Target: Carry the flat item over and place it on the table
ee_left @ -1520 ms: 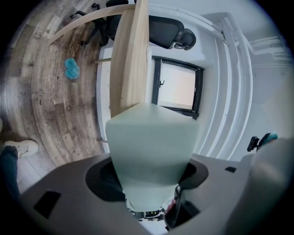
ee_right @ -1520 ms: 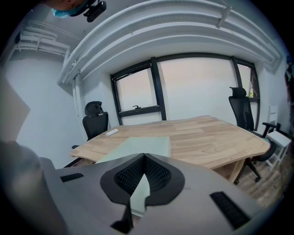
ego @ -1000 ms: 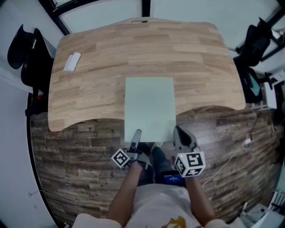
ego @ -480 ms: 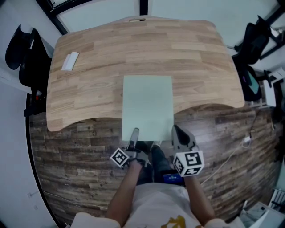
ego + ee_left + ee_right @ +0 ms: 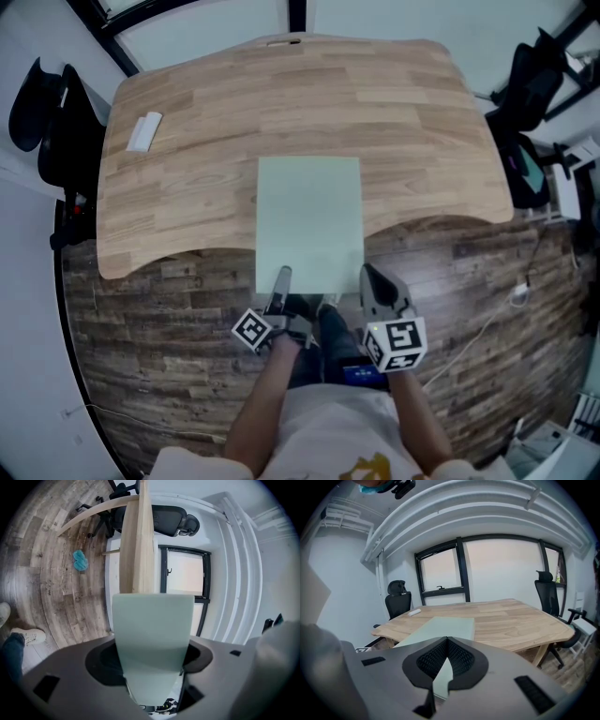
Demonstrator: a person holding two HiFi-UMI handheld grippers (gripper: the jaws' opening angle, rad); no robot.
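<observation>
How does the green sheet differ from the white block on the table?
Size: the sheet is far larger than the block. Colour: sheet pale green, block white. Place: sheet juts past the near edge of the table, held there by the left gripper and right gripper; block lies untouched near the far left corner. Both are rectangular.

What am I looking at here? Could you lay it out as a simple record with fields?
Item: pale green flat sheet
Sheet position: far part over the wooden table, near end overhanging the floor
Sheet resting on the table: cannot tell
Left tool: closed on the sheet's near edge
Right tool: closed on the same edge, further right
Also on the table: small white object, far left corner
Around the table: black office chair
</observation>
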